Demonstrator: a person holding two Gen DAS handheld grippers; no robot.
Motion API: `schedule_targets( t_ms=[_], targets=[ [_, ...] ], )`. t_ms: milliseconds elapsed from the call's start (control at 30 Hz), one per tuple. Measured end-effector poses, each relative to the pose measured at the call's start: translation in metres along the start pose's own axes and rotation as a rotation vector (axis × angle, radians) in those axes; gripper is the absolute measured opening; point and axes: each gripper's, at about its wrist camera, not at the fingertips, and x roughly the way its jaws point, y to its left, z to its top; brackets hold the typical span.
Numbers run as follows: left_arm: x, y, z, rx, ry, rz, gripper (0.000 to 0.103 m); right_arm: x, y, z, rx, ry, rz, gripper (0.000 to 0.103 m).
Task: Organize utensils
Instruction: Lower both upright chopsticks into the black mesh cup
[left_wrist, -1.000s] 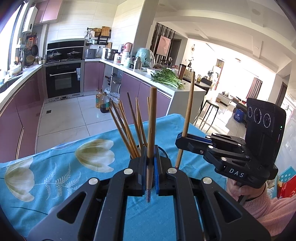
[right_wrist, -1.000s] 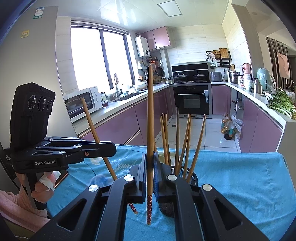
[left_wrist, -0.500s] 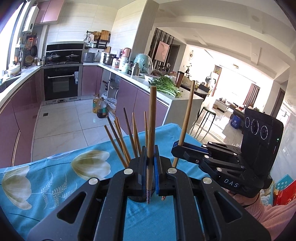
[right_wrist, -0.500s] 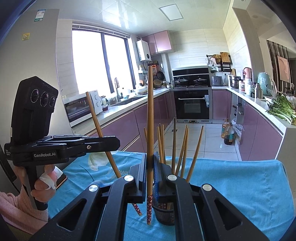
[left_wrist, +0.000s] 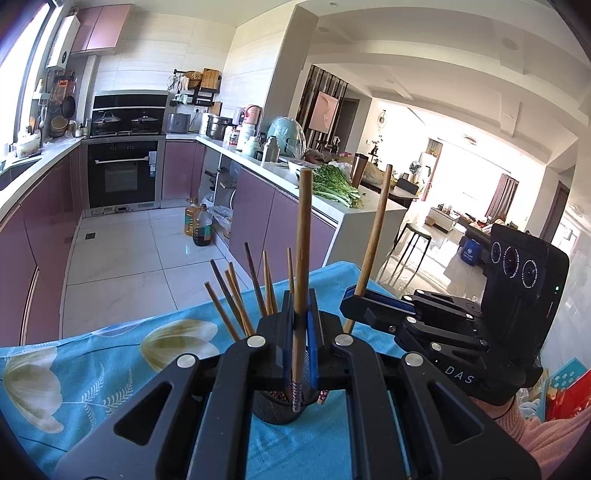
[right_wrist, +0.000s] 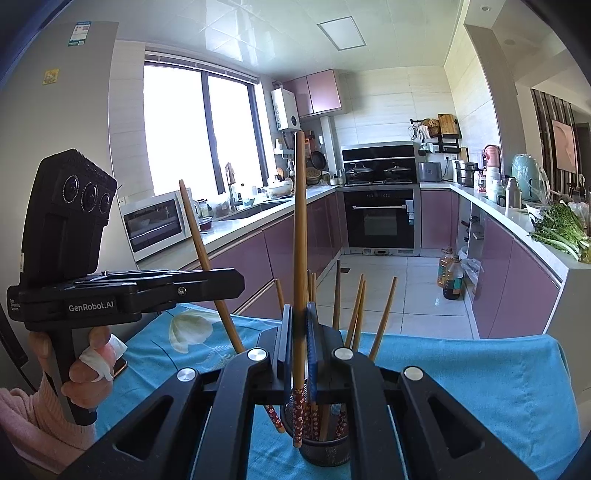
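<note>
My left gripper (left_wrist: 298, 325) is shut on an upright wooden chopstick (left_wrist: 303, 236), whose patterned tip hangs over the black mesh holder (left_wrist: 275, 411). Several chopsticks (left_wrist: 236, 299) lean in that holder. To the right, my right gripper (left_wrist: 356, 301) grips a second chopstick (left_wrist: 373, 236). In the right wrist view, my right gripper (right_wrist: 300, 332) is shut on its chopstick (right_wrist: 300, 229), with the tip just above the holder (right_wrist: 325, 454). At the left there, my left gripper (right_wrist: 232, 282), held by a hand (right_wrist: 88, 369), carries its slanted chopstick (right_wrist: 197, 240).
The holder stands on a table under a blue flower-print cloth (left_wrist: 110, 369). Beyond the table's far edge are a tiled kitchen floor, purple cabinets (left_wrist: 258, 206), oil bottles (left_wrist: 201, 229) and a stool (left_wrist: 417, 236). A phone (right_wrist: 120, 367) lies by the hand.
The holder and its chopsticks have slid lower in both views and now show below the jaws. My left gripper has risen a little with its chopstick. Both grips are unchanged.
</note>
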Motion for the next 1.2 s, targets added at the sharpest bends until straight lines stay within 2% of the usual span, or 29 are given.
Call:
schedule_targets(
  t_ms=[400, 567, 1200],
  targets=[
    [-0.001, -0.004, 0.006, -0.011, -0.036, -0.011, 0.007, 0.008, -0.002, 0.003, 0.004, 0.0, -0.021, 0.006],
    [0.0, -0.008, 0.004, 0.001, -0.04, 0.016, 0.007, 0.017, -0.004, 0.006, 0.012, 0.008, -0.034, 0.006],
    [0.016, -0.01, -0.004, -0.001, 0.022, 0.027, 0.007, 0.03, -0.002, -0.004, 0.036, 0.051, -0.056, 0.006]
  ],
)
